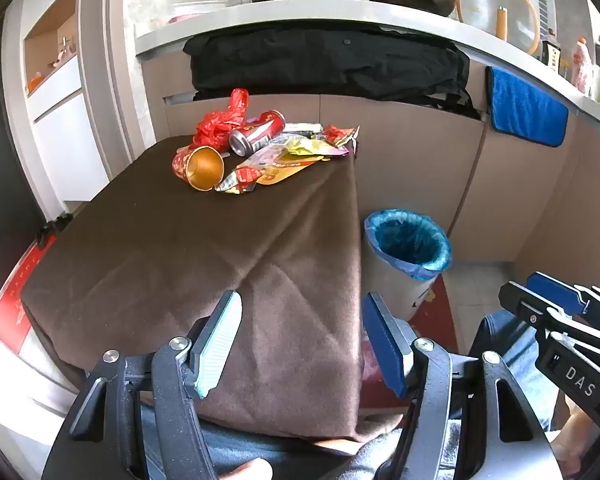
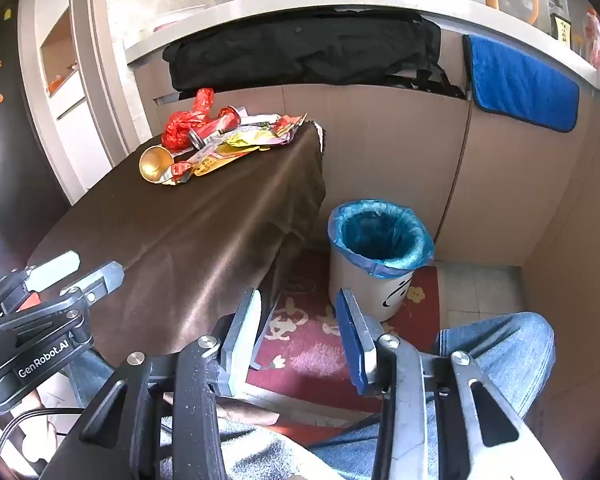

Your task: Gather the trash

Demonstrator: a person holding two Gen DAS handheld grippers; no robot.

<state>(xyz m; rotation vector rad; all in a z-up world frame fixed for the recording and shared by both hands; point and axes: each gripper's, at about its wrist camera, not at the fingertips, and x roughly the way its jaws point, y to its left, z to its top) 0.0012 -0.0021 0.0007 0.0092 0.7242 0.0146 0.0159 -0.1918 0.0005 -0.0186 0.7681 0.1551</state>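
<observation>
a: trash sits heaped at the table's far end: red bag, cup on its side, can, wrappers.

b: right view alone shows the rug and all of the bin. only a blue liner shows inside.

a: left gripper gapes wide, holding nothing, well short of the heap.

b: right gripper too, open and empty, near the bin.
</observation>
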